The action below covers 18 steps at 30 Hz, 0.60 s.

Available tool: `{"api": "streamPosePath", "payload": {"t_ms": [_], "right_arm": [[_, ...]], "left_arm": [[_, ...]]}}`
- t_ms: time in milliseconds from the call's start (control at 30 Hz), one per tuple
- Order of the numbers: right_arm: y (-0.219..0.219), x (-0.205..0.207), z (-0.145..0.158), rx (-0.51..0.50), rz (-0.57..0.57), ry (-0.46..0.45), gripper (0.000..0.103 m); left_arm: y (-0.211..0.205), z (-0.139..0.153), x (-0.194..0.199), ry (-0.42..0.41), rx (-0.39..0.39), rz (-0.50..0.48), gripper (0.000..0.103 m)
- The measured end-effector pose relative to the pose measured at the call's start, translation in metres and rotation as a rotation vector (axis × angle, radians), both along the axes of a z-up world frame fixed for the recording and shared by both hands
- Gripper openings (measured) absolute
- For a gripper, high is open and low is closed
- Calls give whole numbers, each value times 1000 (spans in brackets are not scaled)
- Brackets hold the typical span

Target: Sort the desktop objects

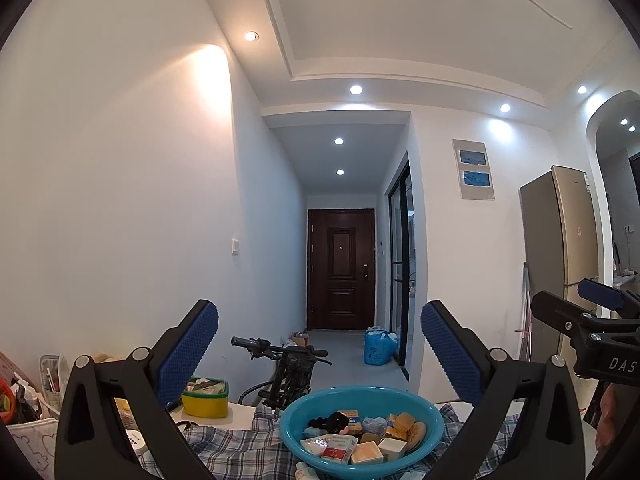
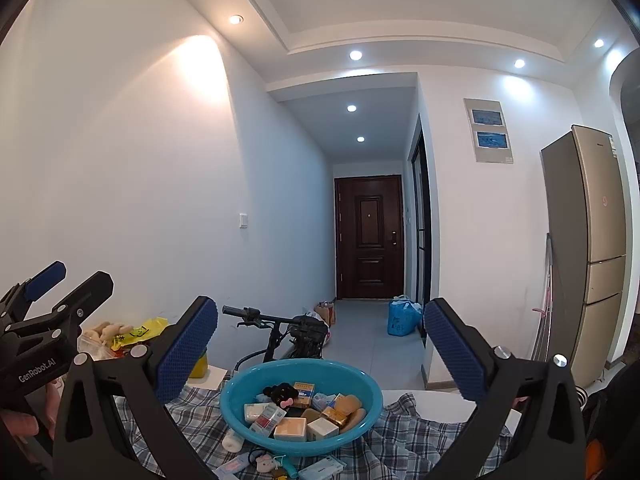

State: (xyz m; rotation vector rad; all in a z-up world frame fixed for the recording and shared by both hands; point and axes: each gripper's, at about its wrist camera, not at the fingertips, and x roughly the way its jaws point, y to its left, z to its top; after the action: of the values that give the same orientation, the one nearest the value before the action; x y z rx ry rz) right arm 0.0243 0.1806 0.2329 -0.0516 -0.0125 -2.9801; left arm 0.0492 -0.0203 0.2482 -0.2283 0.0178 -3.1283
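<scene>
Both grippers hang above the near edge of a desk (image 2: 440, 400) draped with a blue-and-white checked cloth (image 2: 404, 432), and both are spread wide with nothing between their fingers. The left gripper (image 1: 320, 360) frames a blue basin (image 1: 360, 428) between its blue-padded fingers (image 1: 188, 352); the right gripper (image 2: 320, 354) frames the same basin from a spot further to the right. Each gripper shows at the side of the other's view, held level with it and well apart from it.

The basin sits on the cloth near the middle of the desk. It holds a heap of small things: several little boxes (image 2: 292, 428) in white, orange and yellow, a black plush toy (image 2: 280, 392) with a pink spot, and a few tan rounded pieces (image 2: 350, 404) at its right side. More things lie on the cloth just in front of the basin: a small white bottle (image 2: 234, 440) on its side, a flat light-blue packet (image 2: 322, 470), and a small charm on a cord (image 2: 264, 462).

To the left, a yellow box with a green rim (image 1: 205, 398) stands on the bare white desk beyond the cloth. A yellow bag (image 2: 140, 332) and a pale plush toy (image 2: 108, 330) lie further left. Behind the desk a black bicycle (image 2: 288, 332) leans near the wall, and a hallway runs to a dark door (image 2: 370, 240). A tall fridge (image 2: 588, 248) stands at the right.
</scene>
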Motion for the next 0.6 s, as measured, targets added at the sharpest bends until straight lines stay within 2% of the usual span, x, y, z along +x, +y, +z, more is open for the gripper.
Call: {"api": "streamPosePath", "payload": {"t_ms": [367, 600], "right_arm": [[1, 2, -1, 3, 0, -13, 103], [-2, -4, -12, 25, 6, -48, 103]], "left_arm": [[2, -8, -1, -19, -11, -7, 103], [-2, -21, -8, -64, -7, -17, 103]]}}
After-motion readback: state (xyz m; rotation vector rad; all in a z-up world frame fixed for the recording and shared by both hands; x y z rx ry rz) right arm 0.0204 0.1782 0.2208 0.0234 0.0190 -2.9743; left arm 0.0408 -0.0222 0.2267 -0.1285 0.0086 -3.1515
